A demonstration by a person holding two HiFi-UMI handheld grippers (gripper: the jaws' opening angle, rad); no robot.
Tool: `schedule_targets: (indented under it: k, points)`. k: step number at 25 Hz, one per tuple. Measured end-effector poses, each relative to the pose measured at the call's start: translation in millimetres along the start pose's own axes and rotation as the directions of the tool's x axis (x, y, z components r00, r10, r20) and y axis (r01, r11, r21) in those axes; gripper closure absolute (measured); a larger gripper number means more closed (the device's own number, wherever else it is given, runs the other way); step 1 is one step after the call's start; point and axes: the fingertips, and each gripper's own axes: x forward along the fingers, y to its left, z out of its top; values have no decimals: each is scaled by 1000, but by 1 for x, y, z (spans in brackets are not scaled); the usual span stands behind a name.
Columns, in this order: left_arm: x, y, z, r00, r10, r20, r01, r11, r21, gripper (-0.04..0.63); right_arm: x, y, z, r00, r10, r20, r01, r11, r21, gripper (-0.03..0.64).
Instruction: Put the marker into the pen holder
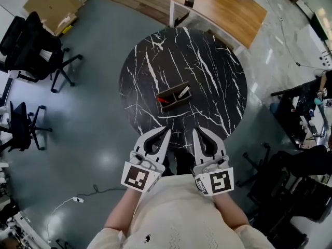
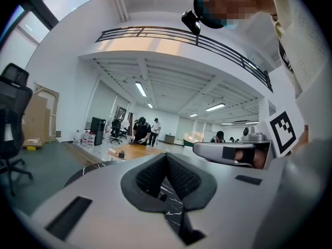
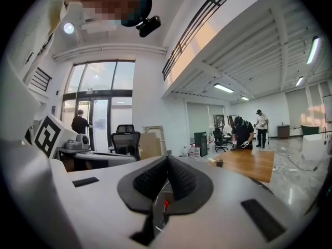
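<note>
A dark rectangular pen holder point(image 1: 174, 97) sits near the middle of the round black marble table point(image 1: 207, 71). A white marker point(image 1: 183, 92) lies at its right end and a red one point(image 1: 163, 100) at its left end. Both grippers hang over the table's near edge, short of the holder. My left gripper point(image 1: 167, 130) is shut with nothing between its jaws, and its dark pads point(image 2: 153, 176) meet at the tip. My right gripper point(image 1: 195, 132) is likewise shut and empty. A red tip point(image 3: 166, 204) shows through the slit below its pads point(image 3: 179, 179).
Black office chairs point(image 1: 31, 45) stand on the grey floor at the left and cardboard boxes point(image 1: 52, 1) behind them. A wooden table point(image 1: 223, 7) is beyond the marble one. Dark chairs and equipment point(image 1: 295, 180) crowd the right. A cable point(image 1: 78, 198) lies on the floor.
</note>
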Motion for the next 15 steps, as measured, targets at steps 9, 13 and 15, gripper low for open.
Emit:
schedule_targets:
  k: [9, 13, 15]
  points:
    - [-18, 2, -22, 997, -11, -76, 13, 1000, 23, 588, 3, 15, -3, 999, 27, -24, -28, 999, -25, 601]
    - [-21, 3, -10, 1000, 1, -13, -1, 1000, -5, 588, 2, 18, -3, 999, 19, -30, -20, 999, -26, 601]
    - [-24, 3, -10, 1000, 1, -12, -1, 1000, -7, 588, 1, 21, -4, 999, 18, -34, -19, 1000, -24, 601]
